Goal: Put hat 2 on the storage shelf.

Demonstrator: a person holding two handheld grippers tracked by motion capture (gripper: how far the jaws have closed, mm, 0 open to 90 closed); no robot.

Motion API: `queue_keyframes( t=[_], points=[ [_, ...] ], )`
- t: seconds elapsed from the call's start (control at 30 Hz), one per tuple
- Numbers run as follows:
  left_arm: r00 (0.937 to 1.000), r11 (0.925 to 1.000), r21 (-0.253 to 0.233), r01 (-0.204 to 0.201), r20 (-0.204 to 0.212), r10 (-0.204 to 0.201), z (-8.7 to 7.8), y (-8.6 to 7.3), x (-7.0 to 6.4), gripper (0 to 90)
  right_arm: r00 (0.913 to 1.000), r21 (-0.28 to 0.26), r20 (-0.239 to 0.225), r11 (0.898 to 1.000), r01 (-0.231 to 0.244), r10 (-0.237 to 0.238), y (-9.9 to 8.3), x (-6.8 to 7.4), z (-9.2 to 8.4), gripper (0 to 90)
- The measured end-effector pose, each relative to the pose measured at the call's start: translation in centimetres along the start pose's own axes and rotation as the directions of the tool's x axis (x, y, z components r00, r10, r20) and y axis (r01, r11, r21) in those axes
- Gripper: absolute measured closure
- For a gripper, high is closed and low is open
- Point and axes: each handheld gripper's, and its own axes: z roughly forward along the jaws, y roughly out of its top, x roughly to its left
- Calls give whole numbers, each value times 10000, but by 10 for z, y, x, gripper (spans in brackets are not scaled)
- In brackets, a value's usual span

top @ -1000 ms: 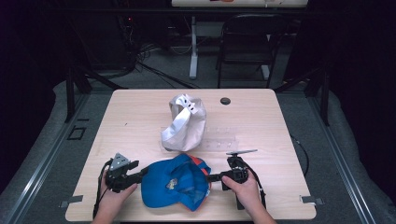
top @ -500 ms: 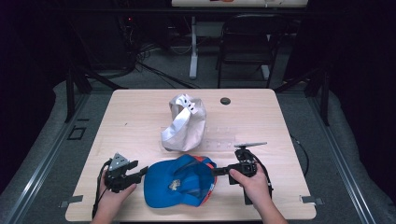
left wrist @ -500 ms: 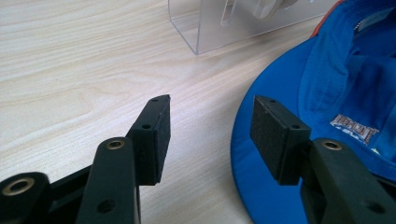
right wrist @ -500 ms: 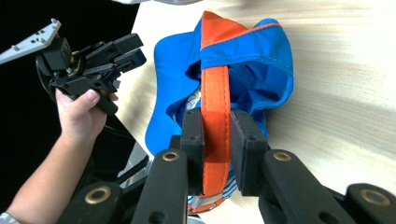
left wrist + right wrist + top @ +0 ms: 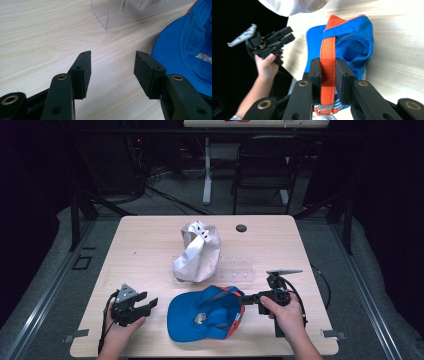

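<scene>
Behind the blue cap (image 5: 205, 317), toward the middle of the table (image 5: 150, 245), a white cap (image 5: 196, 251) sits propped on a clear plastic stand (image 5: 235, 270), close to the blue cap's far edge. The stand's corner also shows in the left gripper view (image 5: 120, 13), ahead of the jaws. A small dark round object (image 5: 241, 227) lies near the table's far edge, well apart from both caps. Beyond the table stand a chair (image 5: 262, 175) and a second table's leg (image 5: 207, 170), with cables on the floor.

At the near edge of the table, the blue cap lies between the two hands. The right gripper (image 5: 327, 82) is clenched on the cap's orange strap (image 5: 327, 53), both pads pressing its sides, with a small metal buckle (image 5: 325, 108) just below them. The left gripper (image 5: 112, 72) stands released with bare wood between its pads, just beside the cap's brim (image 5: 172, 50) and not touching it.

A patch with white lettering (image 5: 203, 57) sits on the cap's front; the writing is too blurred to read.
</scene>
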Motion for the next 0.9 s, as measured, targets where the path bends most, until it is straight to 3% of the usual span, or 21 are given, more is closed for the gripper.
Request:
queue_keyframes(
  t=[0.4,0.5,0.9],
  points=[
    [10000,10000,3,-14,-33,14,0,0,1,482,9985,51,-455,9995,-310,312,8,4,-10,771],
    [10000,9999,101,-12,1,12,-1,0,1,482,9976,111,-560,9991,-409,414,11,8,-11,772],
    [9999,10000,-33,76,-72,-76,-1,-1,3,483,9832,157,-1712,9980,-611,629,32,36,-25,772]
  ],
)
